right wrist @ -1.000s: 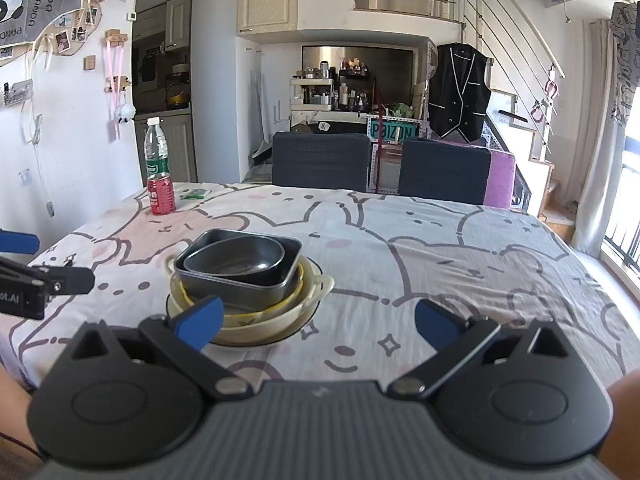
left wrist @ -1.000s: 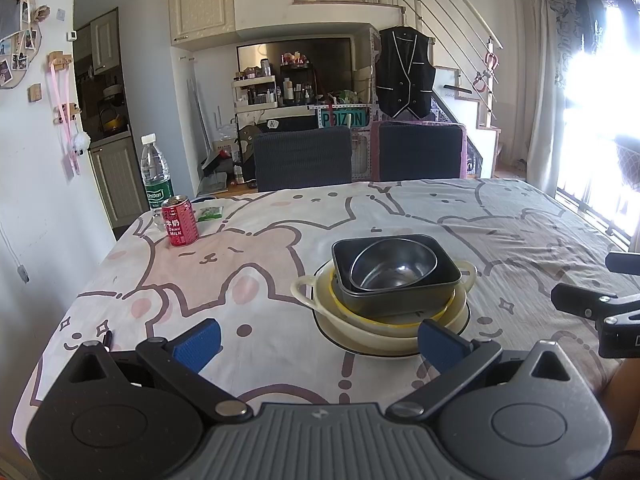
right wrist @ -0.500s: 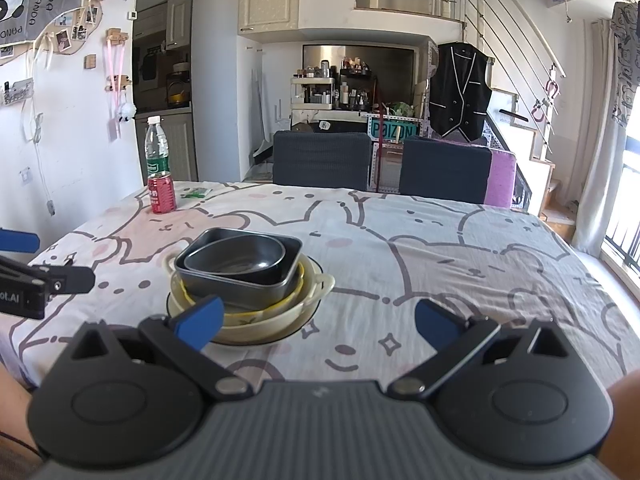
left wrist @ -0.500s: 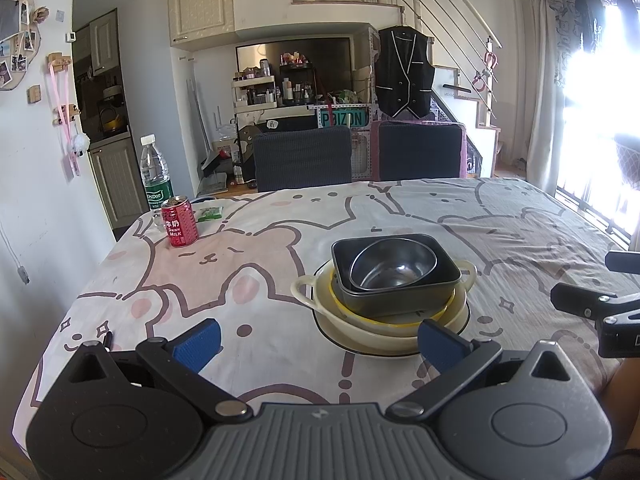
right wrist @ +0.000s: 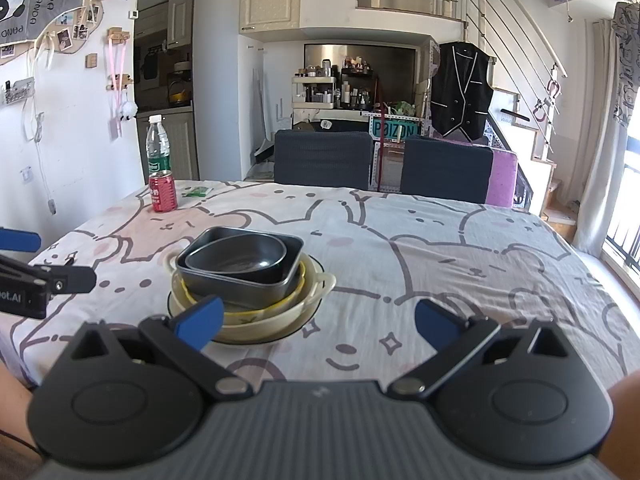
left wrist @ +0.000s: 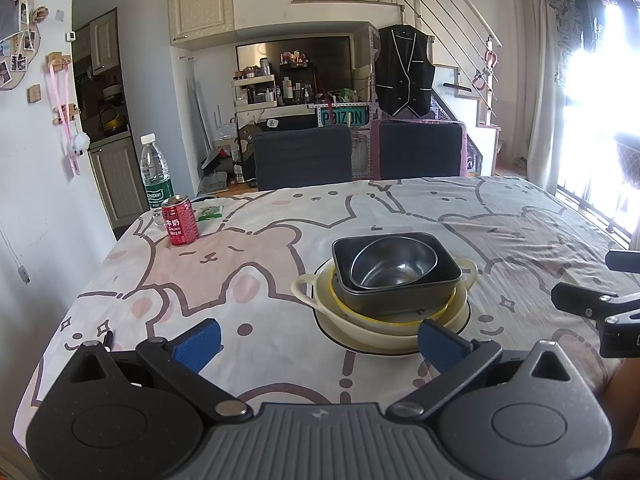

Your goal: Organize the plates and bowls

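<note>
A stack of dishes is sitting mid-bench: a metal bowl [left wrist: 394, 266] nesting in a dark square pan [left wrist: 396, 298], over a yellow-rimmed bowl [left wrist: 400, 314], a cream handled dish [left wrist: 308, 290] and a plate [left wrist: 360, 346]. The left gripper [left wrist: 318, 340] and right gripper [right wrist: 316, 320] are hovering near it, fingers spread wide, gripping nothing. A red can [left wrist: 179, 226] is standing far left.

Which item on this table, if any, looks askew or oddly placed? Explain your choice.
The metal bowl sits tilted and off-centre inside the dark square pan, which perches crookedly on the yellow-rimmed bowl and cream handled dish. Nothing looks spilled or broken.
</note>
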Demonstrator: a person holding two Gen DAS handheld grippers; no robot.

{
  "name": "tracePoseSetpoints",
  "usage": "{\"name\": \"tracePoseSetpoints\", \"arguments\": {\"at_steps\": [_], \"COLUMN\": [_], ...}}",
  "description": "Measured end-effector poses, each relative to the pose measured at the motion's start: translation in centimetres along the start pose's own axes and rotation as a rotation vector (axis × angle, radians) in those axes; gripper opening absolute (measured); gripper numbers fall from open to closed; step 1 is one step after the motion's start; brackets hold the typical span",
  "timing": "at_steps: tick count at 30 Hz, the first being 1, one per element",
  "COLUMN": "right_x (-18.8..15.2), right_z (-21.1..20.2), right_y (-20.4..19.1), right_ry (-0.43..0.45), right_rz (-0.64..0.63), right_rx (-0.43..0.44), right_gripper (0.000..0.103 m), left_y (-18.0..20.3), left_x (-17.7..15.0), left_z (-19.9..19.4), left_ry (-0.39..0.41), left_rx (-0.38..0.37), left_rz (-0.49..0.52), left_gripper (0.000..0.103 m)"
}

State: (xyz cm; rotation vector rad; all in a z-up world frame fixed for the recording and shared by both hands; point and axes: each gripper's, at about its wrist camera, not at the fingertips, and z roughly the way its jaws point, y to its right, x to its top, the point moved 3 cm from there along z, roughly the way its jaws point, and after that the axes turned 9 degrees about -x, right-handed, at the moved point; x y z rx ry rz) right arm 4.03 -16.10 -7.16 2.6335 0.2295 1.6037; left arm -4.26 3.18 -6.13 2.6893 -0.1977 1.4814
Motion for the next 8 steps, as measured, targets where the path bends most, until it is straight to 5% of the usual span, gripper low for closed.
{"name": "tracePoseSetpoints", "arguments": {"at_steps": [8], "right_x": [0.03], "right_z": [0.0], "right_y": [0.02], "right_ry": [0.0], "right_rz": [-0.001], "right_rx": [0.001], "right_gripper": [0.103], "left_y": [0.03], "left_x": [-0.27], "left_z": [0.07], "left_ry": [-0.007], "left_rx": [0.003], "left_rz": [0.0], "left_gripper": [0.103]}}
